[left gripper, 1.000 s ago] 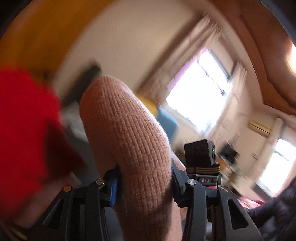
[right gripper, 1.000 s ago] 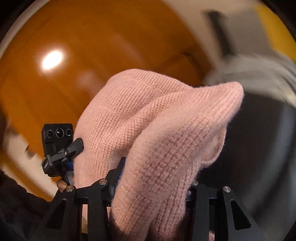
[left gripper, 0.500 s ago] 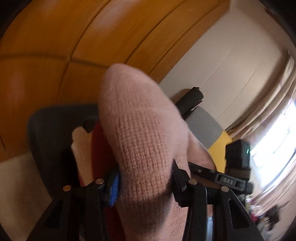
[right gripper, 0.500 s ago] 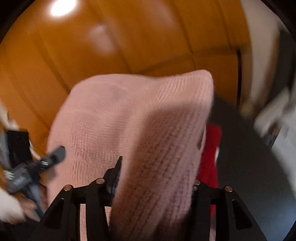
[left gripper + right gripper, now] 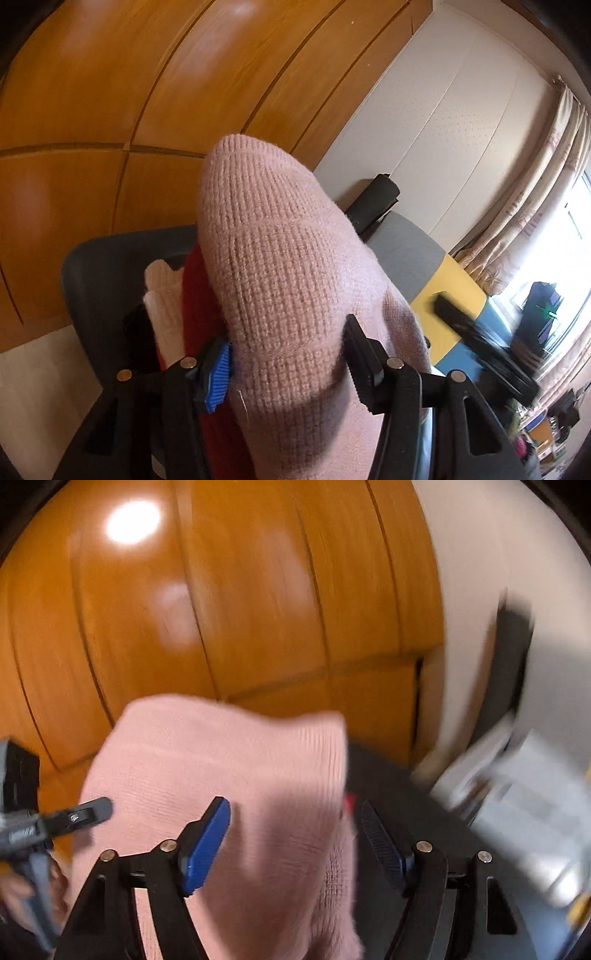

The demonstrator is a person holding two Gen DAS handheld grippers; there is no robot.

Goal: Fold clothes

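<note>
A folded pink knit sweater bulges up between the pads of my left gripper. Its jaws are opening, but the knit still fills the gap and looks pinched at both pads. In the right wrist view the same sweater droops between the jaws of my right gripper. Those jaws are opening, and the right pad stands clear of the fabric. Below lie a red garment and a cream garment in a dark grey container. The left gripper shows at the left edge of the right wrist view.
Orange wooden wardrobe panels rise right behind the container. A white wall adjoins them. To the right lies a grey, yellow and blue surface with a black roll on it. Curtains and a bright window stand beyond.
Both views swung from the room towards the wardrobe and the dark container. The right jaws spread wide off the sweater, which sagged lower. The left jaws widened slightly.
</note>
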